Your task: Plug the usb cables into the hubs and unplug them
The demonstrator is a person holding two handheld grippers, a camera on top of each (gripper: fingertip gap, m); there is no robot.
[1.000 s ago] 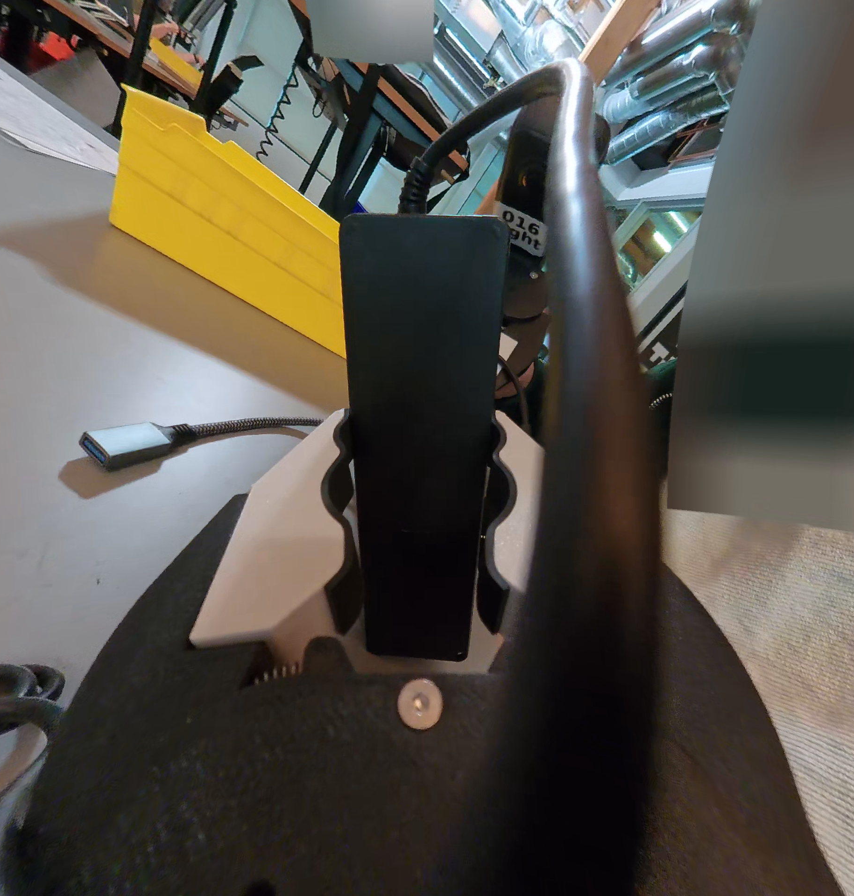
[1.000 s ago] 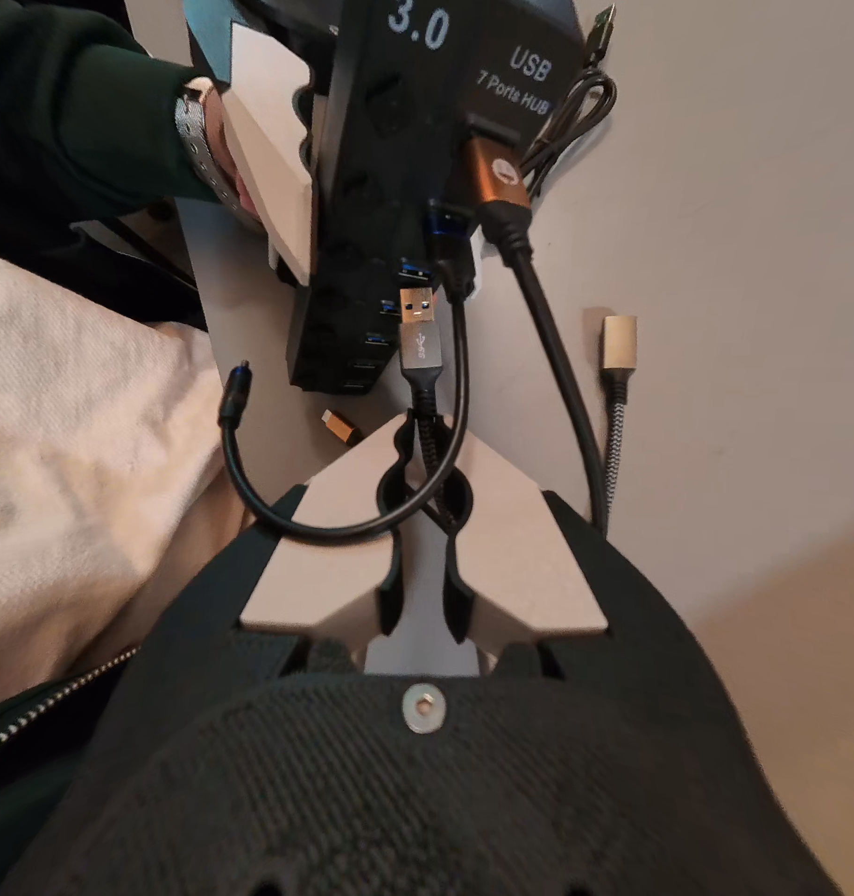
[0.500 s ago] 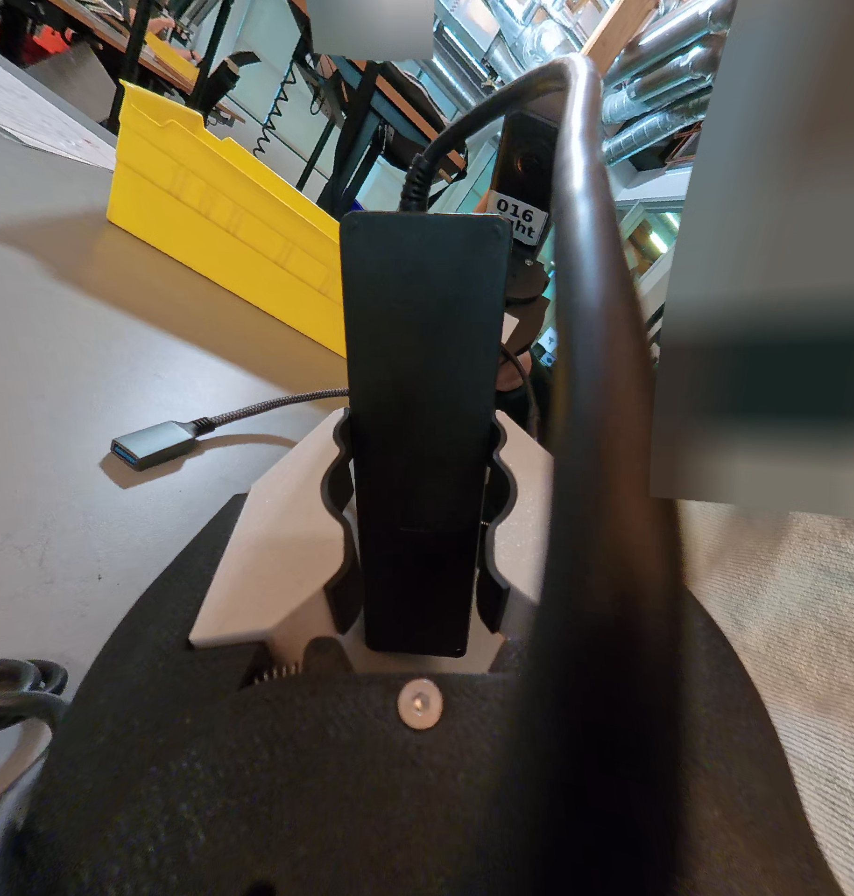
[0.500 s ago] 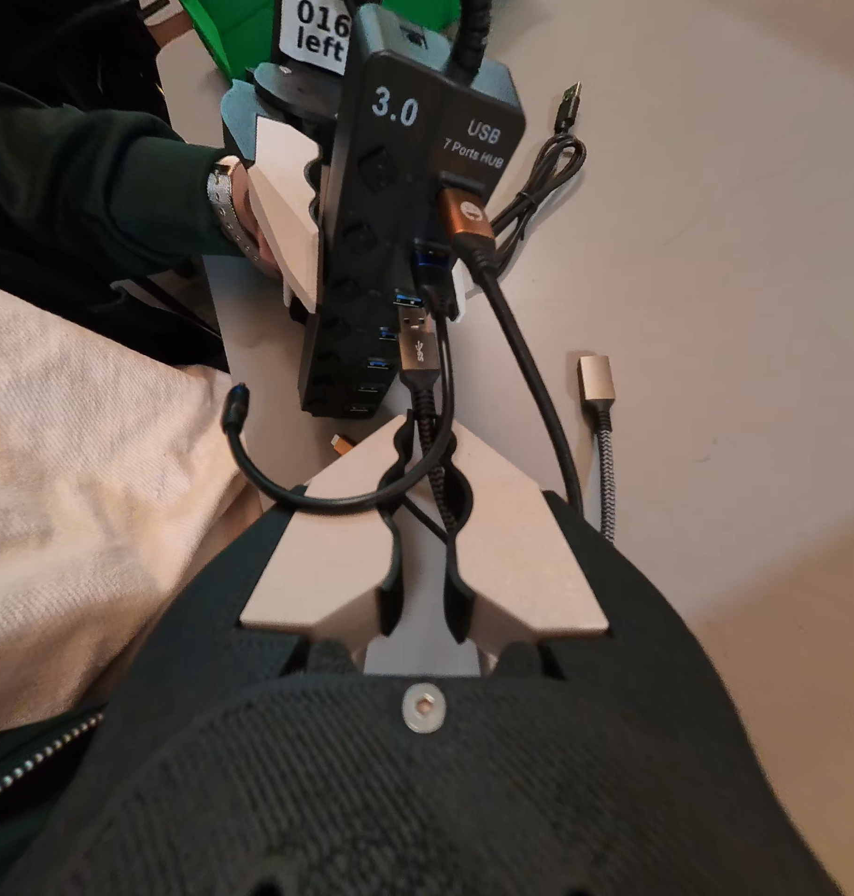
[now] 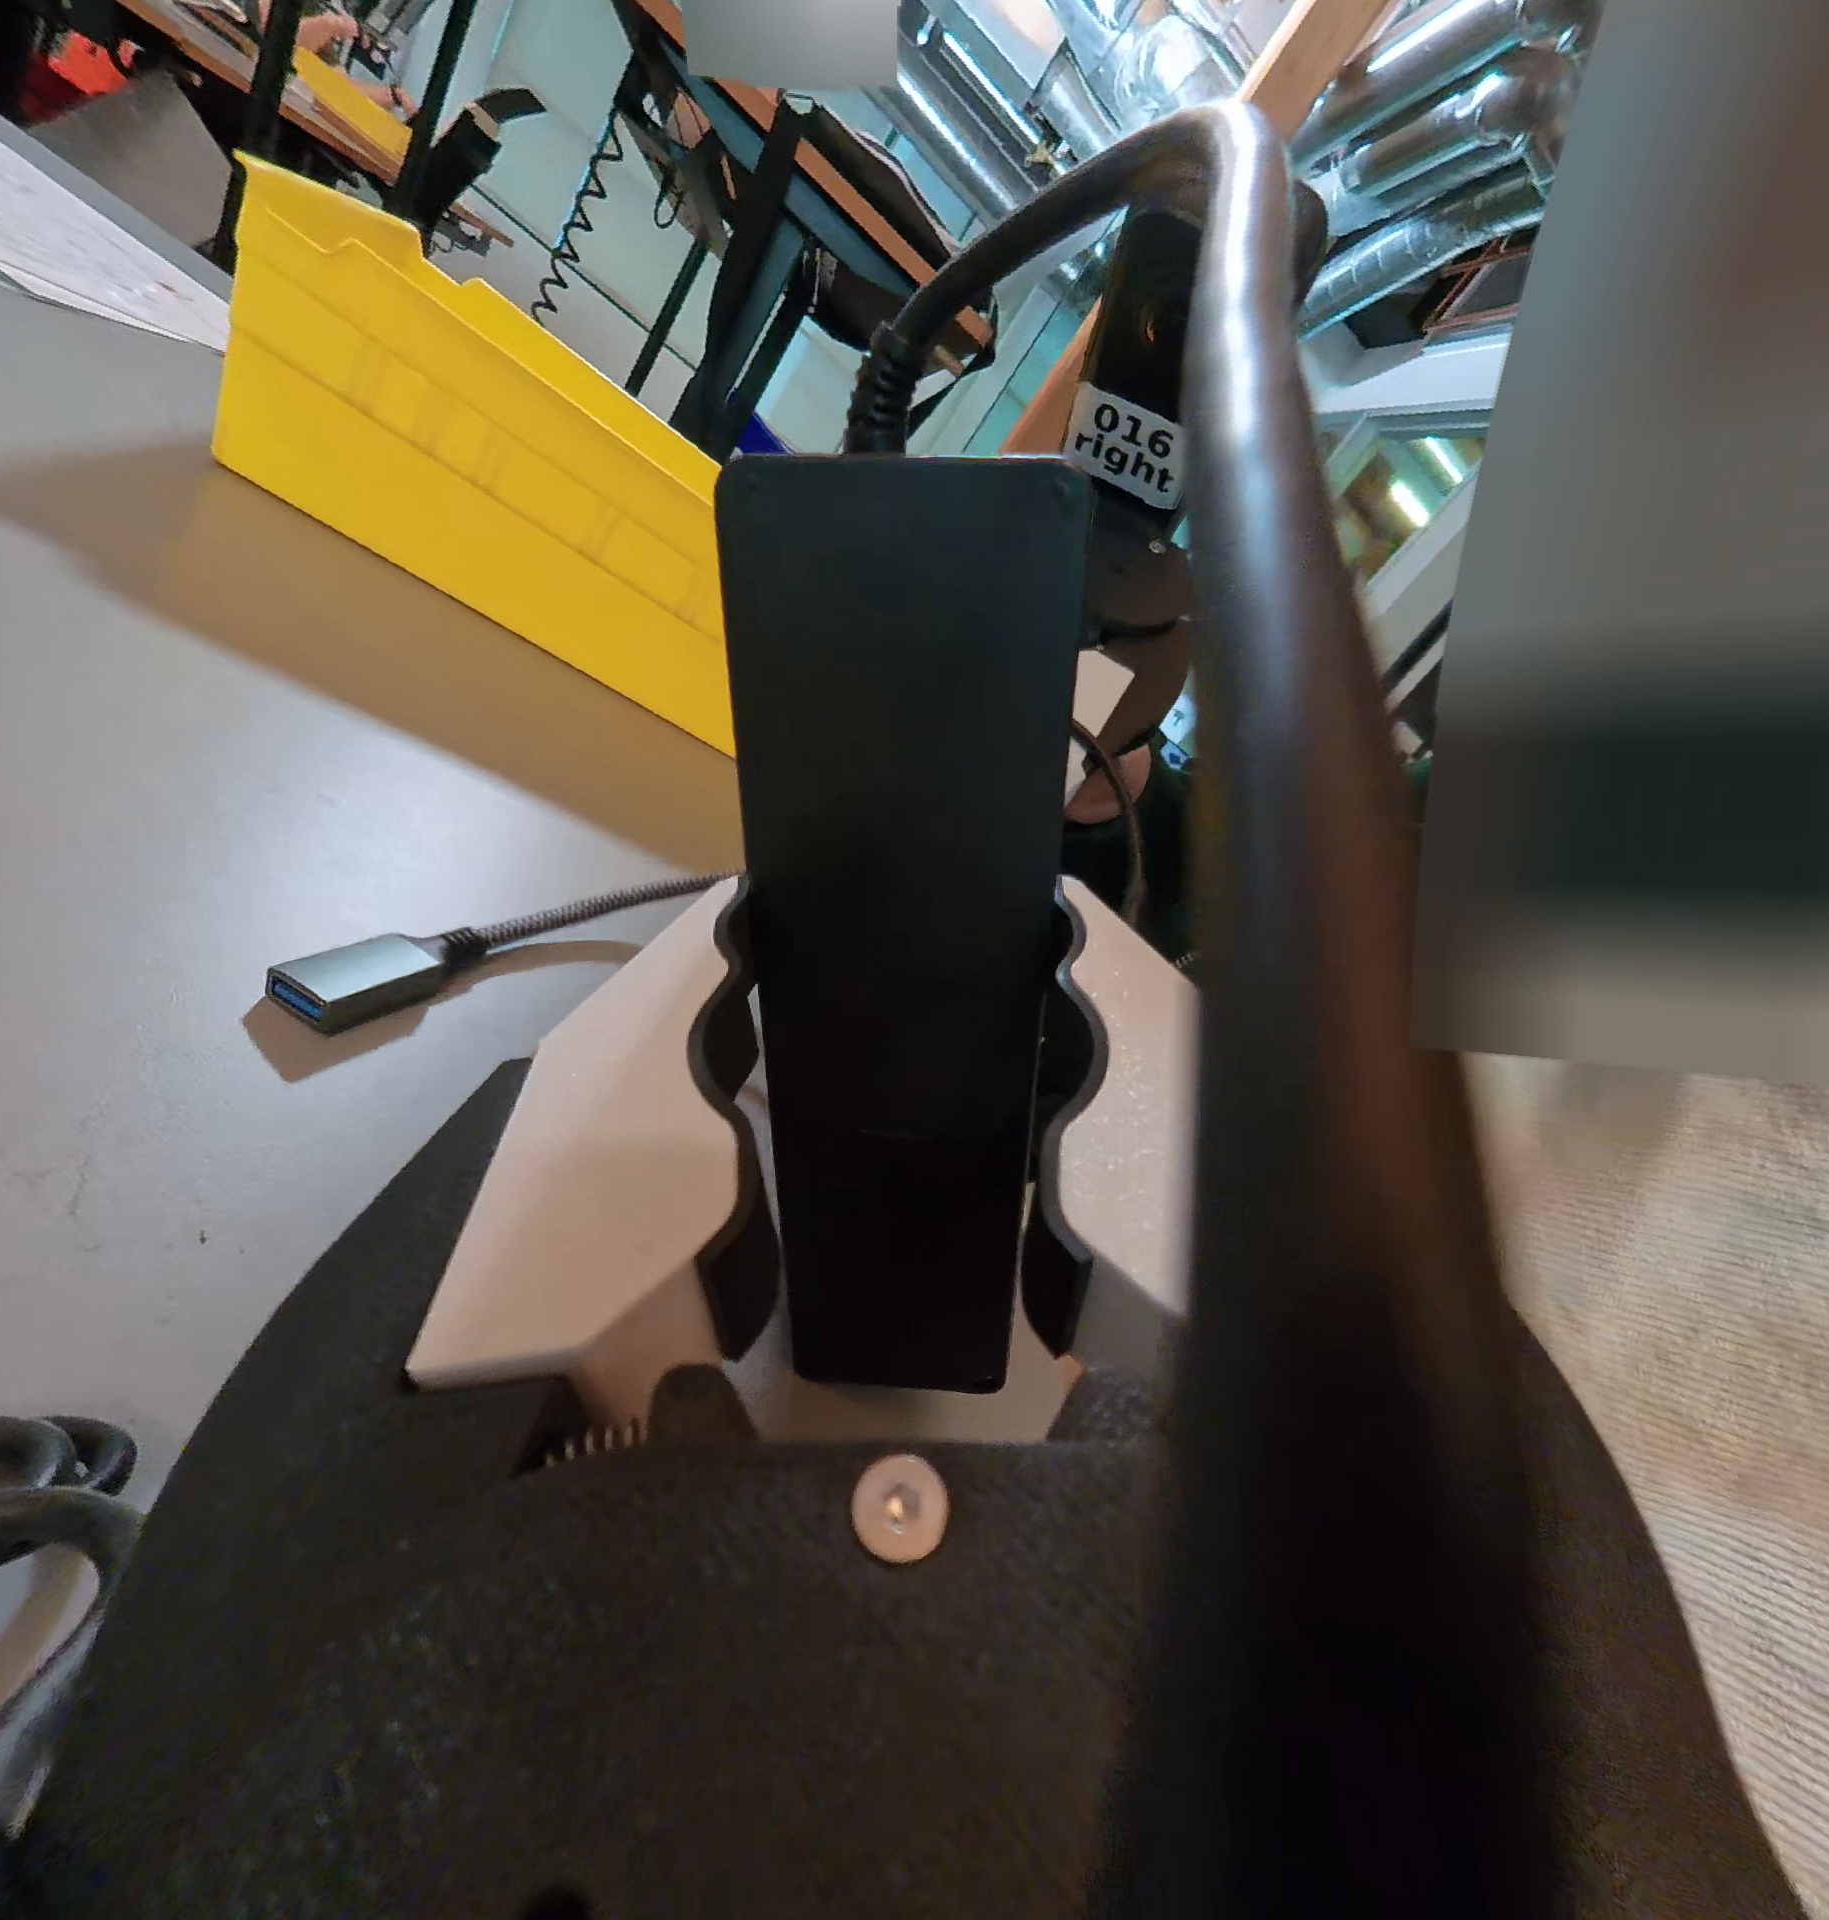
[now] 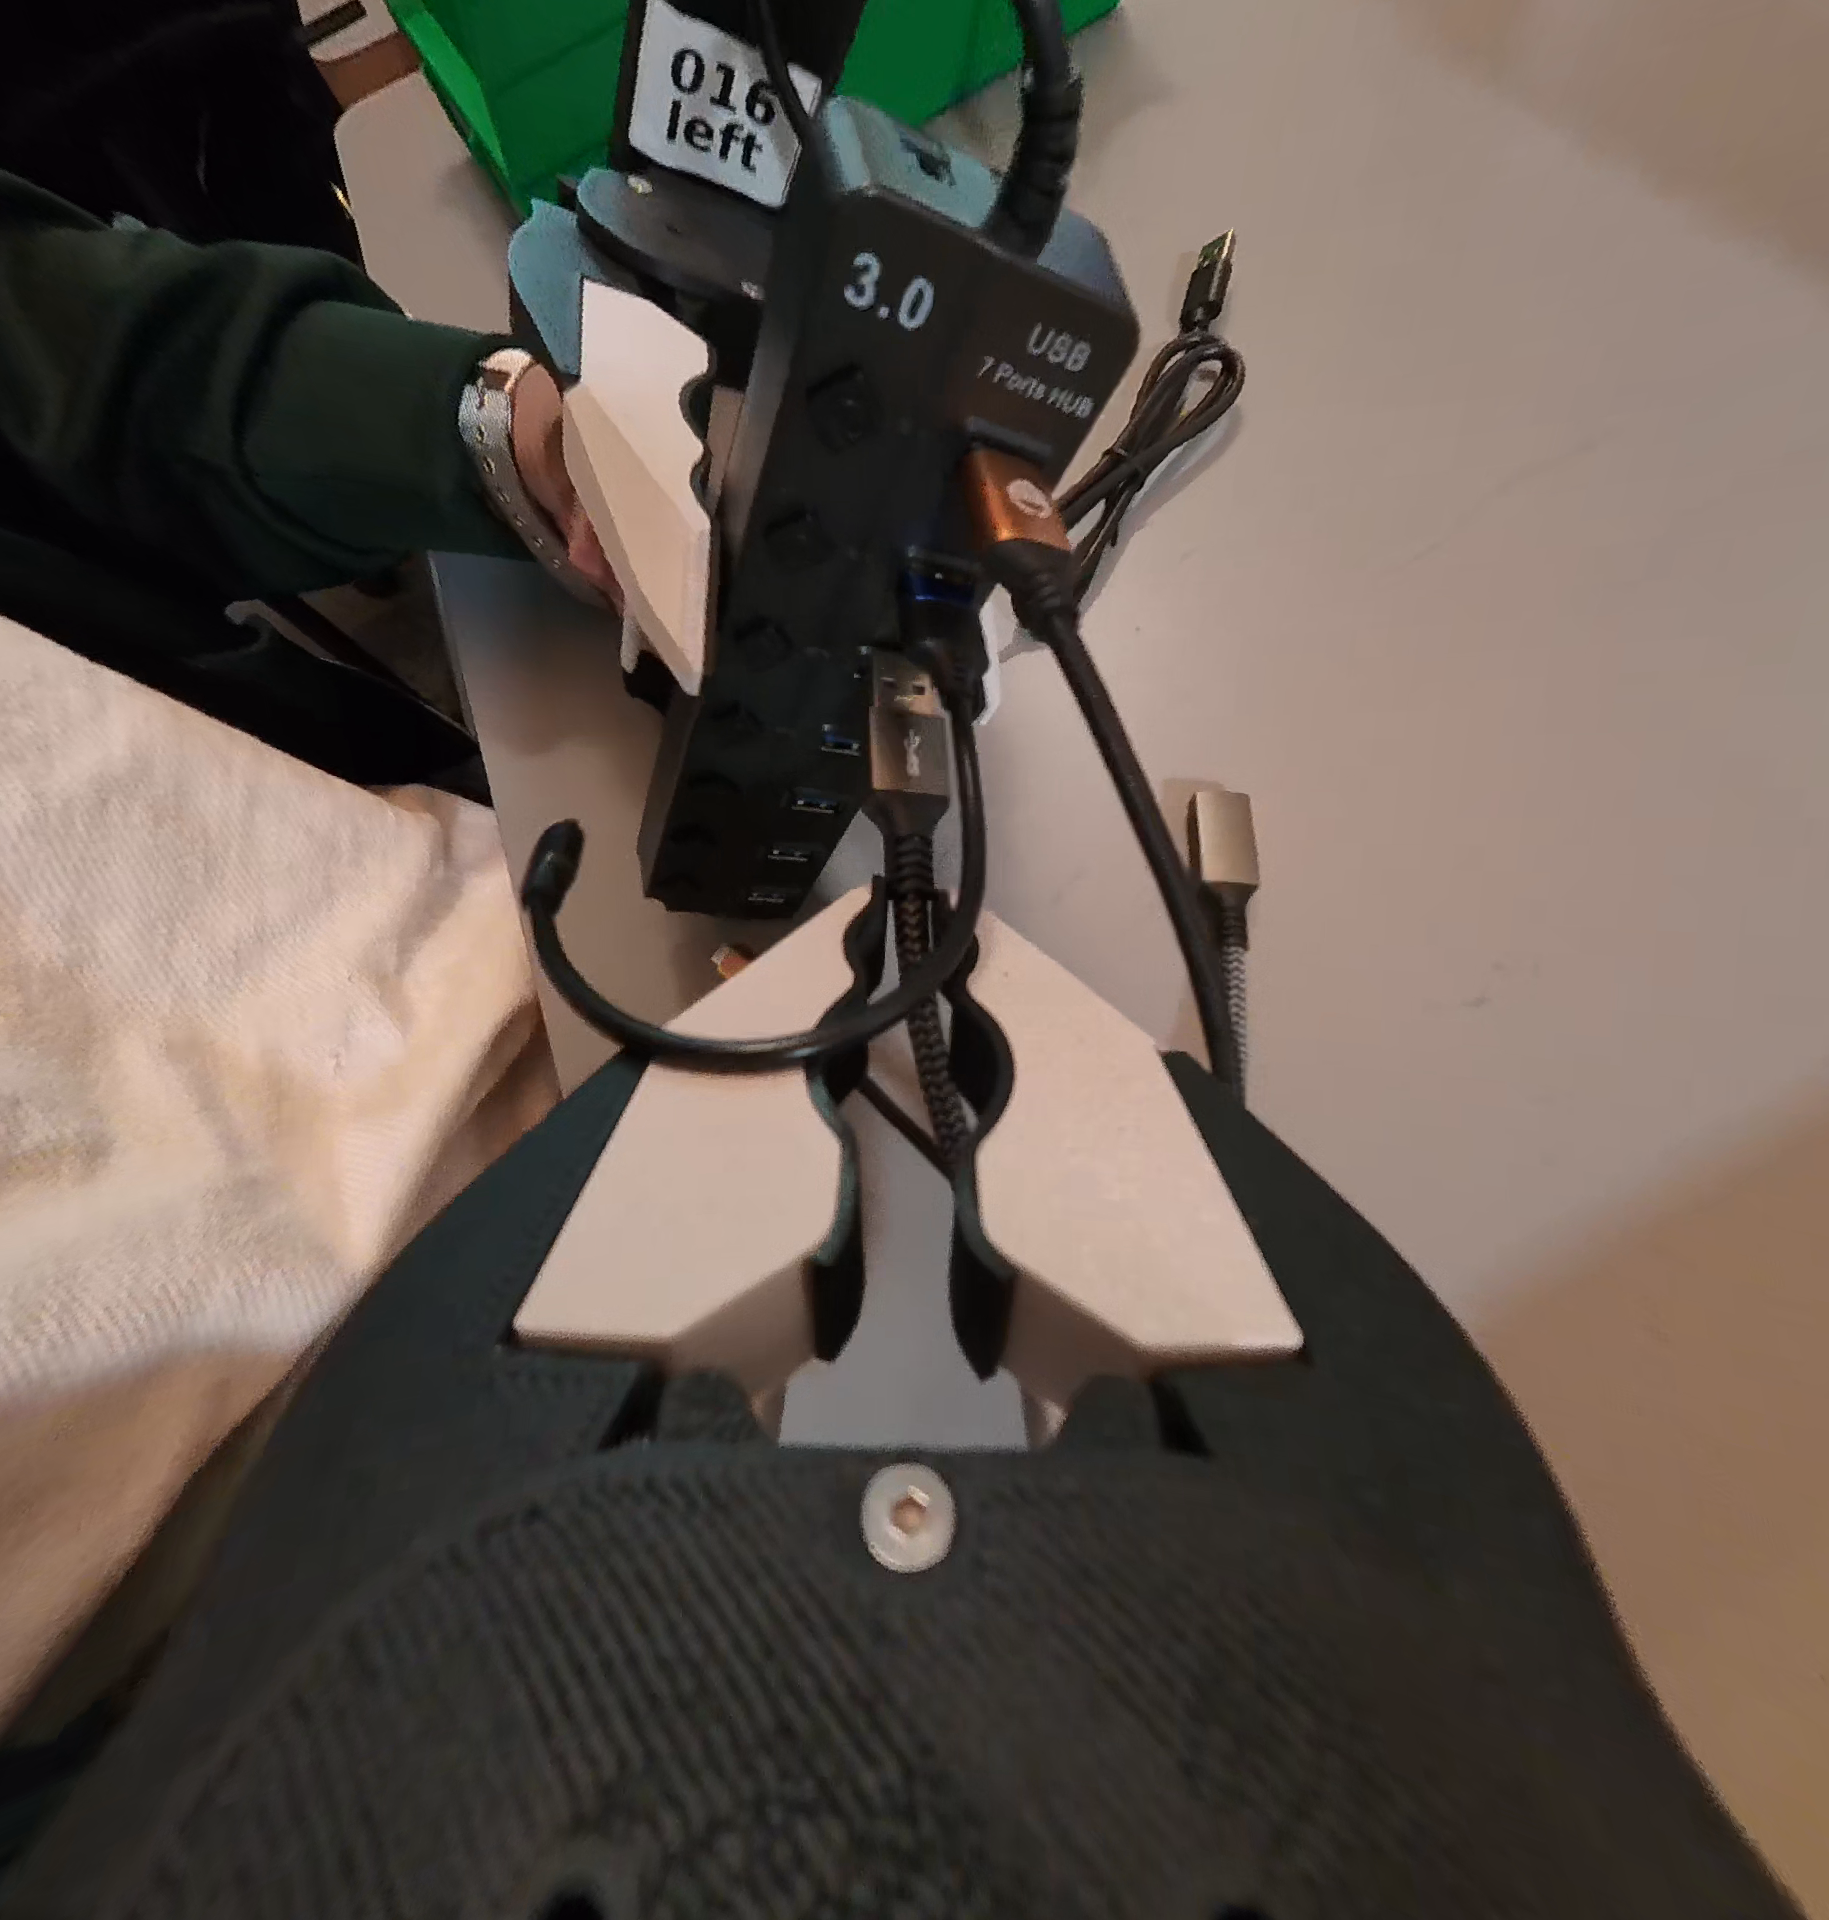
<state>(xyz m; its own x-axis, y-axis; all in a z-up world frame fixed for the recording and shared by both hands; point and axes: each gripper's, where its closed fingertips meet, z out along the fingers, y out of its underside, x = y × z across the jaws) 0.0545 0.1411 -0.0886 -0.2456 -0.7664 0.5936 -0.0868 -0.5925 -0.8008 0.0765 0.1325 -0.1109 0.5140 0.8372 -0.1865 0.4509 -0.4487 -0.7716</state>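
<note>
Black hub (image 6: 868,540), clamped upright by the left tool (image 5: 894,1091) at centre frame, awaits the braided cable's plug (image 6: 905,743) pinched in the right tool (image 6: 915,997), which should approach squarely.

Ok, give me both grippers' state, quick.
Left gripper: shut on the black USB hub.
Right gripper: shut on the braided USB cable.
</note>
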